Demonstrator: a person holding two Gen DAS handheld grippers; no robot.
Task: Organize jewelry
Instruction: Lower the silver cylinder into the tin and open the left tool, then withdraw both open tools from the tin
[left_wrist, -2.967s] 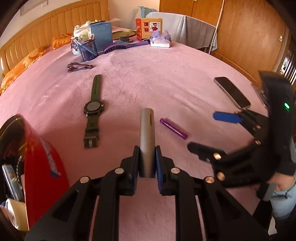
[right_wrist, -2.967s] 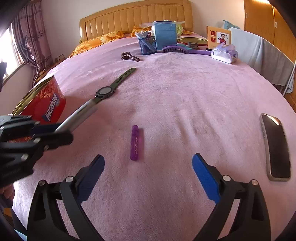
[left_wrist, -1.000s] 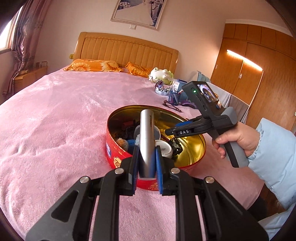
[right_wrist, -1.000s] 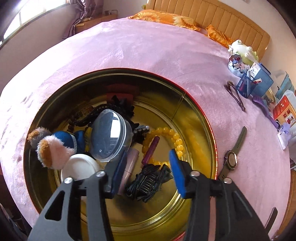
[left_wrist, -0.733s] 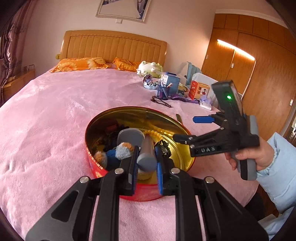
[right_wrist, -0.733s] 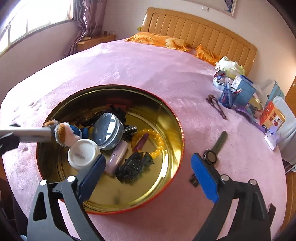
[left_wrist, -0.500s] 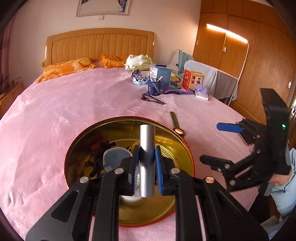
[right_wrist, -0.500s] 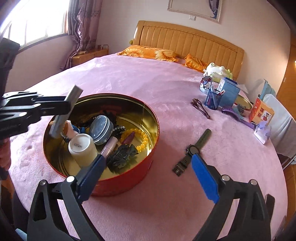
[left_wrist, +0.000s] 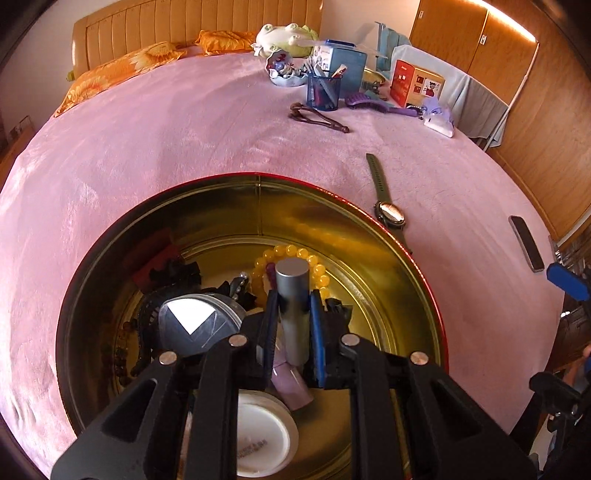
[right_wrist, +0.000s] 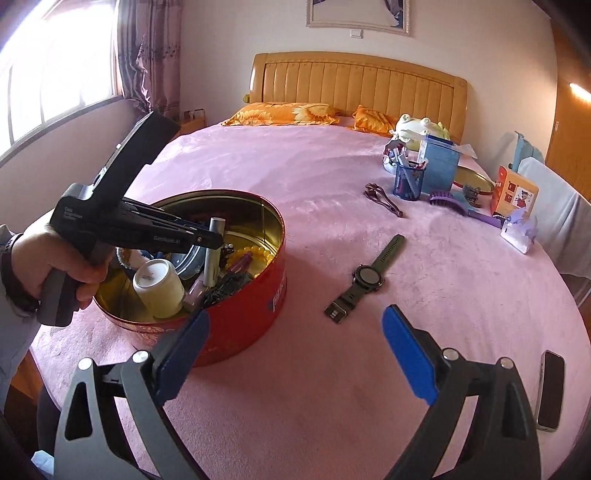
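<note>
My left gripper (left_wrist: 291, 328) is shut on a silver metal tube (left_wrist: 292, 295) and holds it over the round red tin (left_wrist: 424, 280) with the gold inside. From the right wrist view the silver tube (right_wrist: 213, 251) stands nearly upright inside the red tin (right_wrist: 251, 314), pinched by the left gripper (right_wrist: 218, 240). In the tin lie a yellow bead bracelet (left_wrist: 291, 254), a white jar (left_wrist: 264, 439), a round mirrored compact (left_wrist: 195, 321) and dark hair clips. My right gripper (right_wrist: 295, 350) is open and empty, back from the tin above the pink bedspread. A green watch (right_wrist: 365, 277) lies right of the tin.
A phone (right_wrist: 550, 391) lies near the bed's right edge. At the far side stand a blue mesh pen cup (right_wrist: 408, 181), a purple hairbrush (right_wrist: 458, 206), brown glasses (right_wrist: 382, 199), a red box (right_wrist: 515, 192) and a frog toy (right_wrist: 421, 129). A hand (right_wrist: 62, 258) grips the left tool.
My left gripper swung over the tin and tipped down, carrying the tube into it. My right gripper opened wide, dropped the purple stick in the tin and pulled back and up.
</note>
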